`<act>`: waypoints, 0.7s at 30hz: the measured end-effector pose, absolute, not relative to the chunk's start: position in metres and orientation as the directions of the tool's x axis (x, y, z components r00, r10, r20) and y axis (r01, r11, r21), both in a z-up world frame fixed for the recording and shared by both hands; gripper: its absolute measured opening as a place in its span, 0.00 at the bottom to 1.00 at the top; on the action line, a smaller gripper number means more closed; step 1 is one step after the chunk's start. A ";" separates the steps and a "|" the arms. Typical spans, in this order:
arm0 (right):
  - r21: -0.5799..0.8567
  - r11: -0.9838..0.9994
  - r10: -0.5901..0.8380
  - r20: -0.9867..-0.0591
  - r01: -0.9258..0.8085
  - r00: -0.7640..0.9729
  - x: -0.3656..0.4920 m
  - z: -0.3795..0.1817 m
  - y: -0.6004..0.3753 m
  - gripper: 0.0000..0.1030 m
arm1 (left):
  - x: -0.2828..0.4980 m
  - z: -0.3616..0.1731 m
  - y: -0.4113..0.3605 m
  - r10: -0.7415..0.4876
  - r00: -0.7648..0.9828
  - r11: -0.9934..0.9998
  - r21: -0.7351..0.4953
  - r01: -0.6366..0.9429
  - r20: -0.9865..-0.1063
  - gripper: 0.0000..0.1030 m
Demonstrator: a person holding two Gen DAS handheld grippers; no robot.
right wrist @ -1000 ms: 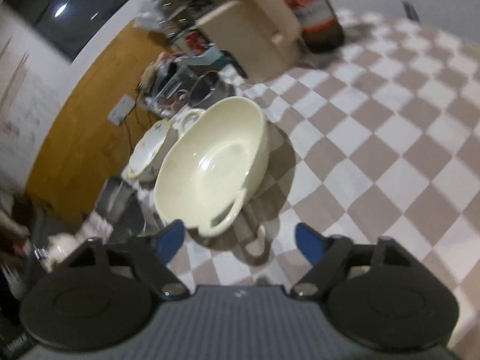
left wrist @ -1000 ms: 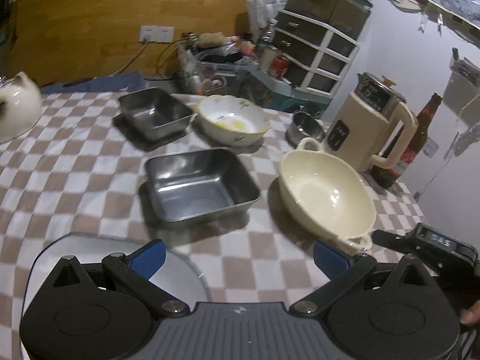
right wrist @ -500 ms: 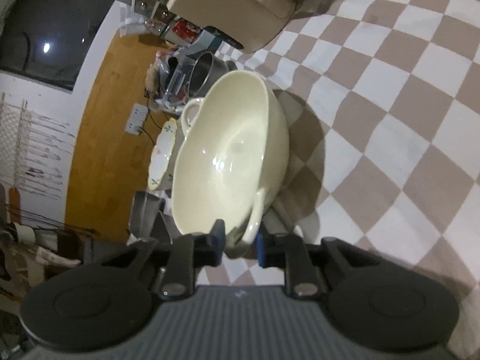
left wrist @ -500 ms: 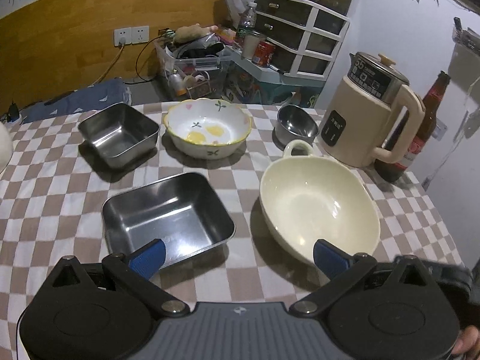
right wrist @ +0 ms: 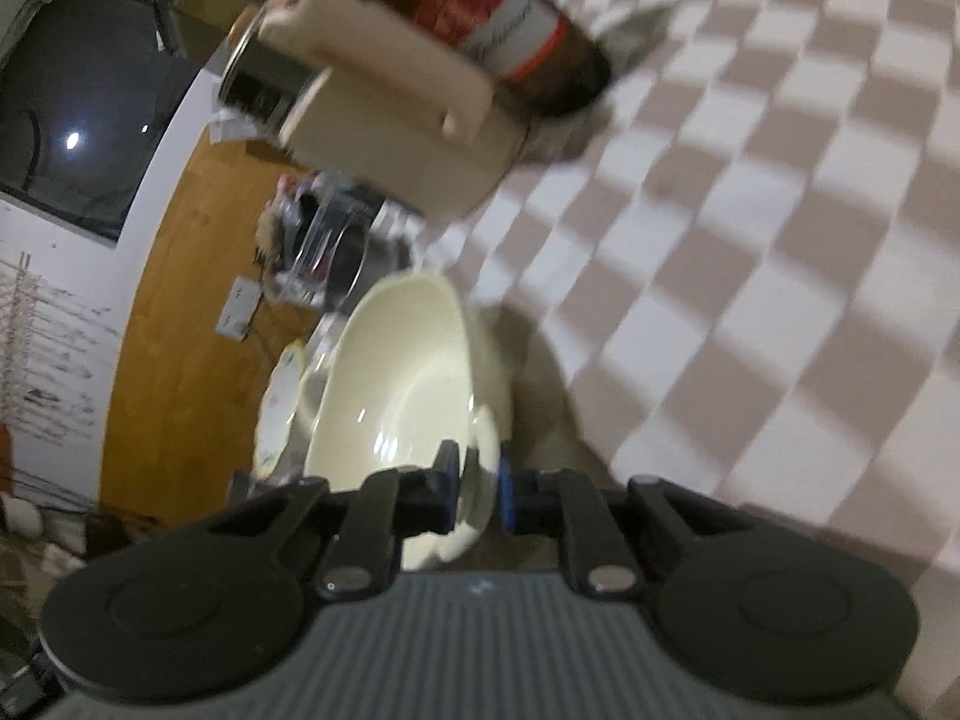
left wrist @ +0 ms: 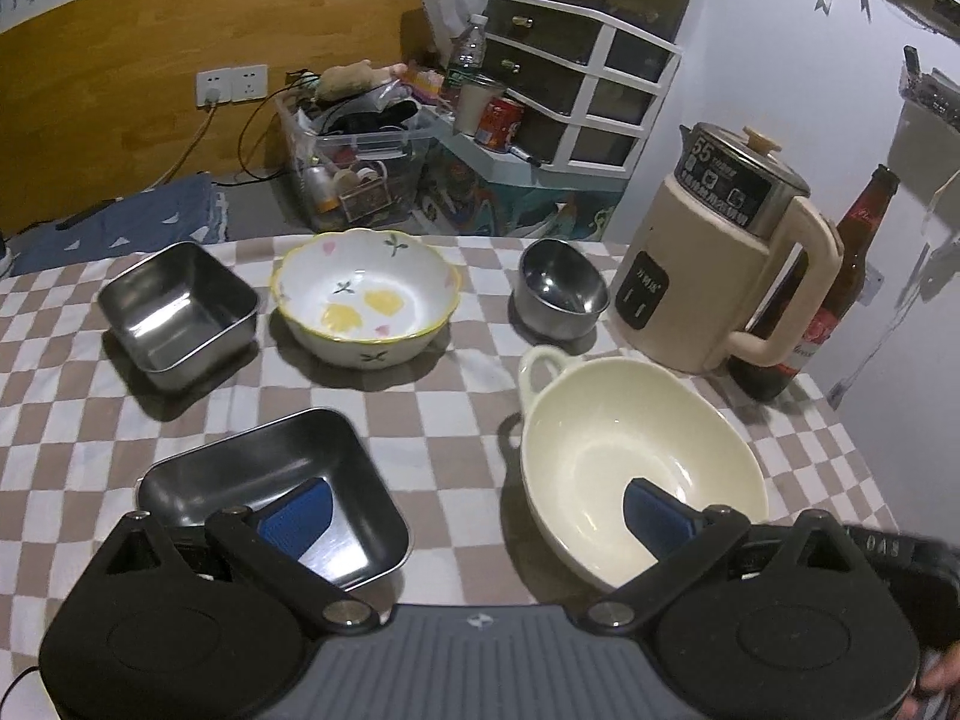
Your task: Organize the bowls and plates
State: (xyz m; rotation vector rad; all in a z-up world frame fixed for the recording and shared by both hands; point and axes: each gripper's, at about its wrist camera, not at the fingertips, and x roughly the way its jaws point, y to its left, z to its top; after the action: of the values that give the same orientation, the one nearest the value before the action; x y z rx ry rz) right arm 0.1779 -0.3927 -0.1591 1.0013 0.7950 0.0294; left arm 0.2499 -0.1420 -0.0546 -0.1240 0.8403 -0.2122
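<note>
My right gripper [right wrist: 478, 495] is shut on the near handle of the cream two-handled bowl [right wrist: 414, 384], which is tilted. The same cream bowl [left wrist: 630, 456] shows in the left wrist view at the right. My left gripper [left wrist: 474, 510] is open and empty, above the gap between the cream bowl and a large steel rectangular tray [left wrist: 270, 486]. Behind stand a small steel square tray [left wrist: 177, 312], a flowered ceramic bowl [left wrist: 366, 300] and a small round steel bowl [left wrist: 561, 291].
A beige electric kettle [left wrist: 714, 276] and a brown beer bottle [left wrist: 822, 306] stand at the right of the checkered tablecloth [left wrist: 450, 396]. Both loom close in the right wrist view, kettle [right wrist: 390, 114] and bottle [right wrist: 480, 18]. Cluttered bins and drawers lie beyond the table's far edge.
My right gripper closed on the cream bowl's handle and has tipped and moved it toward the kettle. My left gripper has risen and shifted, bringing the trays and bowls lower in view.
</note>
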 end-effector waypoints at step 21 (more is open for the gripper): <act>0.606 0.770 0.322 -0.640 0.200 0.698 0.278 -0.142 -0.451 0.28 | 0.338 -0.082 -0.182 -0.371 0.549 0.928 -0.313 0.201 -0.749 0.85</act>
State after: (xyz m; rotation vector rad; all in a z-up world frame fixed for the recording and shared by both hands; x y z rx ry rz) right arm 0.2777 -0.4506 -0.1421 0.7090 0.8134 0.0745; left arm 0.3379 -0.1825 -0.0819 -0.1998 0.9307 -0.3411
